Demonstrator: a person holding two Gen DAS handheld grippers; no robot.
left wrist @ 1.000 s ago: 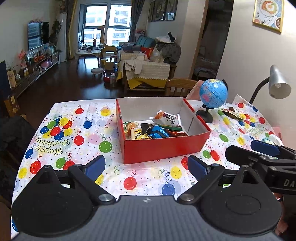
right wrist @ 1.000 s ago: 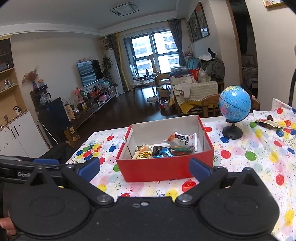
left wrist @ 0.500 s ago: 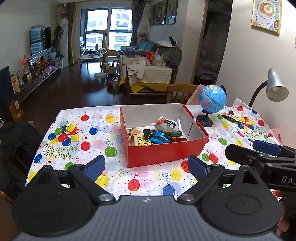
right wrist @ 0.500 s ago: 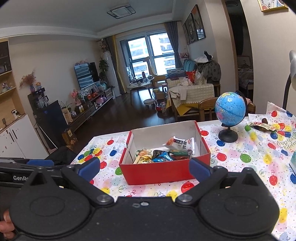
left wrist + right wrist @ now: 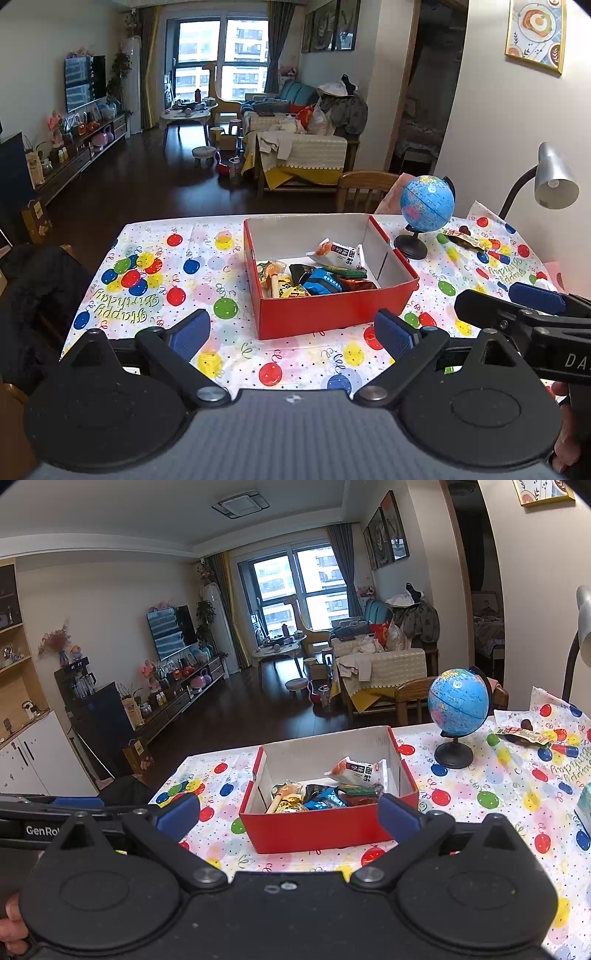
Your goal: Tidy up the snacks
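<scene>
On counter, box ahead of both tongs, spread, empty; stray packet far right past globe, nearer right tongs.

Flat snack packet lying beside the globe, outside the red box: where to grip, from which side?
Judging from its pose, come from above with the right gripper, whose jaws are open. The flat green-and-brown snack packet lies flat on the balloon-print tablecloth, so pinch across its narrow width mid-length, clear of the blue globe.
</scene>
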